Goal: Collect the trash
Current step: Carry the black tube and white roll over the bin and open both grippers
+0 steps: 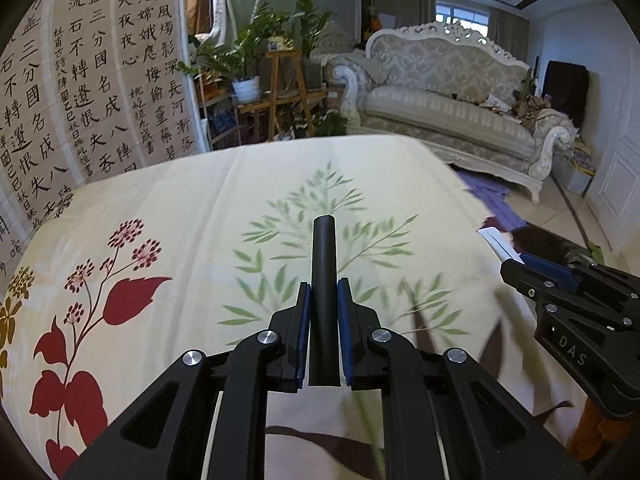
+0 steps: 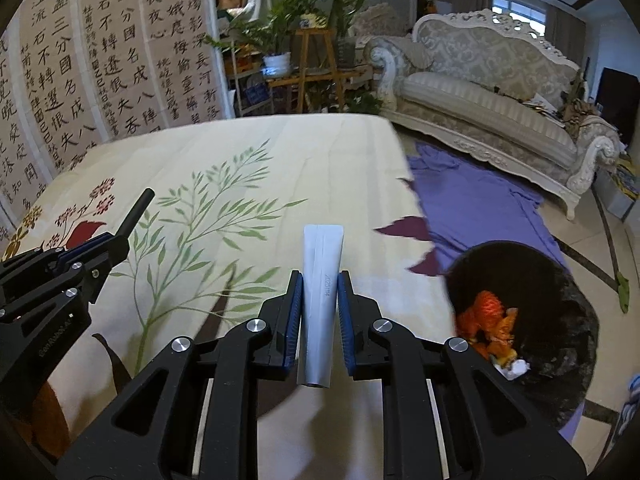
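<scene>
I am holding the left hand-held gripper pinched on a black tube, its blue pads pressing both sides while the tube is sticking out toward twelve o'clock over the surface. The right hand-held gripper is squeezing a flattened white tube the same way, crimped end pointing to twelve o'clock, with printed digits running along its side. In the left wrist view I am seeing the right hand-held gripper at three o'clock, white tip showing; in the right wrist view the left one is sitting at nine o'clock with the black tube angled up.

Both are hovering above the surface, which is wearing a cream cloth printed with green sprigs and red flowers. At four o'clock of the right view a dark trash bin is standing on the floor beside the surface, holding orange peel and crumpled white paper. A purple cloth is lying on the floor beyond it, with a pale sofa at two o'clock.
</scene>
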The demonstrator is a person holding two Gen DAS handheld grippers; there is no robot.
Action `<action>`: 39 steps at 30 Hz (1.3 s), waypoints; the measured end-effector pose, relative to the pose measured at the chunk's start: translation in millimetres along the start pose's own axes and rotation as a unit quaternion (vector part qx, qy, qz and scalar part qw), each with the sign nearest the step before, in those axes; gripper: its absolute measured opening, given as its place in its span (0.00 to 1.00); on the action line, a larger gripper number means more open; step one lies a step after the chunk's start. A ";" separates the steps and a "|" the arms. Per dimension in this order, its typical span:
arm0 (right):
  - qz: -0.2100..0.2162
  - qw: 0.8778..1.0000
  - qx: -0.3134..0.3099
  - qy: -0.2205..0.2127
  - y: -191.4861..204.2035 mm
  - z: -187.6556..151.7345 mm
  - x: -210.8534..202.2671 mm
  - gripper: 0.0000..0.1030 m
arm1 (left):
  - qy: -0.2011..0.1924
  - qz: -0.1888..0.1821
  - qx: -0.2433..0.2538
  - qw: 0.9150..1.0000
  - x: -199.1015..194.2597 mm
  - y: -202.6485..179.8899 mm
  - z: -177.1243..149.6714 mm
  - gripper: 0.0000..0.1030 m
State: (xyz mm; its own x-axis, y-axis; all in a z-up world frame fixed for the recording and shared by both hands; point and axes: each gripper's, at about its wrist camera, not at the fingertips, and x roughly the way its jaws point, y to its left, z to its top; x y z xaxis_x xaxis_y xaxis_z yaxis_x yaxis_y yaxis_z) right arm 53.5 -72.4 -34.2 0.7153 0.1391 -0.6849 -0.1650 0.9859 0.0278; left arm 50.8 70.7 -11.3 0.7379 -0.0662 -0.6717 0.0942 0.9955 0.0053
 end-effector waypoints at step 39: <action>-0.154 0.976 0.154 -0.008 -213.1 -36.8 1.4 0.18 | -0.004 -0.117 0.129 0.985 60.5 -218.6 32.0 0.14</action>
State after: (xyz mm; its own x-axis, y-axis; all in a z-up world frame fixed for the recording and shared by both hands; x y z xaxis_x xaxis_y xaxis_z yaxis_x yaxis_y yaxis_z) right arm 64.7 -285.7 -67.9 0.7095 -0.1697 -0.6839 0.2695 0.9621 0.0408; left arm 96.2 -153.0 -29.5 0.6816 -0.2926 -0.6707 0.4269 0.9034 0.0398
